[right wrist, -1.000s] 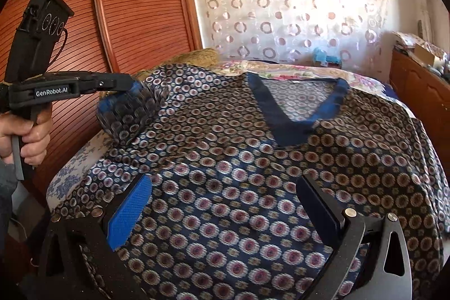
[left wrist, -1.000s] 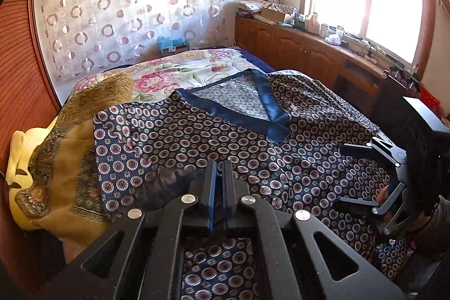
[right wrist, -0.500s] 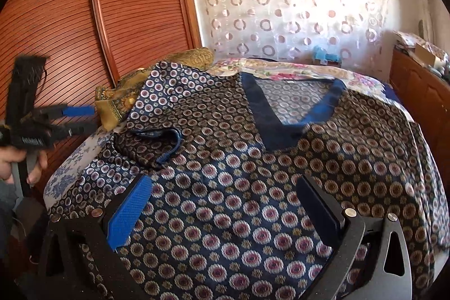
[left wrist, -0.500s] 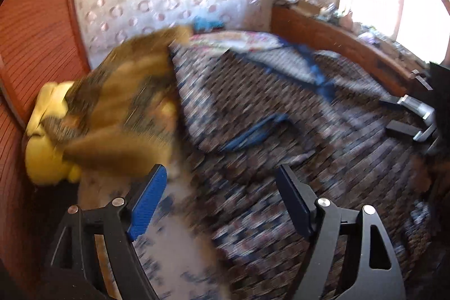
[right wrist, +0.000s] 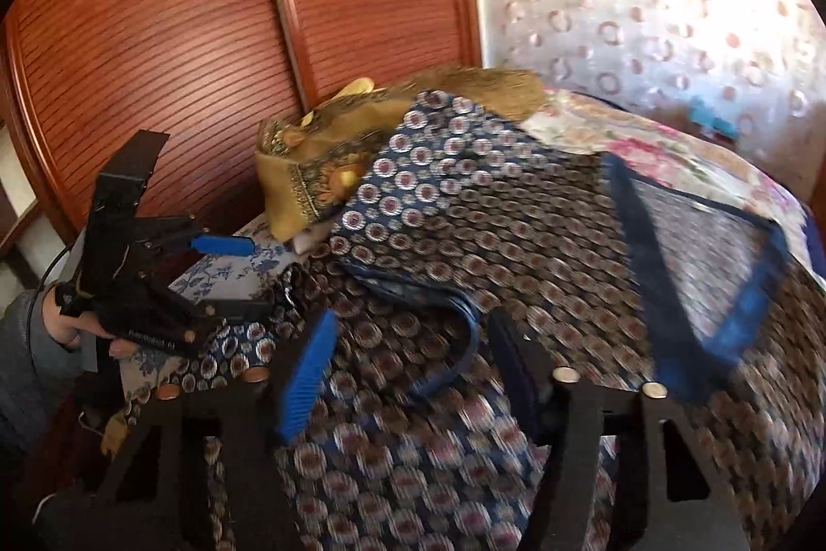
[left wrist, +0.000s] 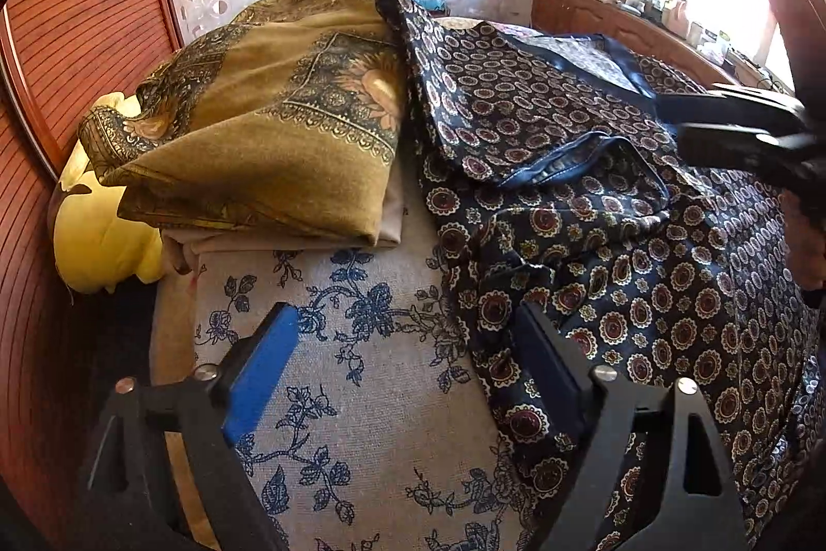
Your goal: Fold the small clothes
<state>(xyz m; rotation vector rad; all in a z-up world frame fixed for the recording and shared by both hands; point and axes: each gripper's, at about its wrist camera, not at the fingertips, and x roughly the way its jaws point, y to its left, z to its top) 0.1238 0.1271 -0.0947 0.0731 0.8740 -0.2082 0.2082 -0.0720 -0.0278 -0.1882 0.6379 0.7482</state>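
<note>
A navy shirt (left wrist: 645,293) with round medallions and a blue V-neck (right wrist: 692,251) lies spread on the bed. Its sleeve (left wrist: 521,122) is folded inward over the body, blue cuff (right wrist: 459,344) showing. My left gripper (left wrist: 408,324) hovers over the bed's left edge, jaws opening, with bare sheet and the shirt's side hem below them and nothing gripped. My right gripper (right wrist: 410,334) is above the folded sleeve. Its jaws are closing, the cuff lies between the fingers, and the pads do not press on it. Each gripper shows in the other's view: left gripper (right wrist: 237,274), right gripper (left wrist: 733,122).
A folded ochre patterned cloth (left wrist: 268,127) and a yellow pillow (left wrist: 98,241) sit at the bed's left. The blue-flowered sheet (left wrist: 351,396) shows beside the shirt. Wooden slatted doors (right wrist: 206,34) stand close on the left, a wooden sideboard (left wrist: 609,19) under the window.
My left gripper let go of the sleeve, opened wide and sank toward the bed's left edge. The sleeve now rests folded on the shirt. My right gripper swung left over it and narrowed.
</note>
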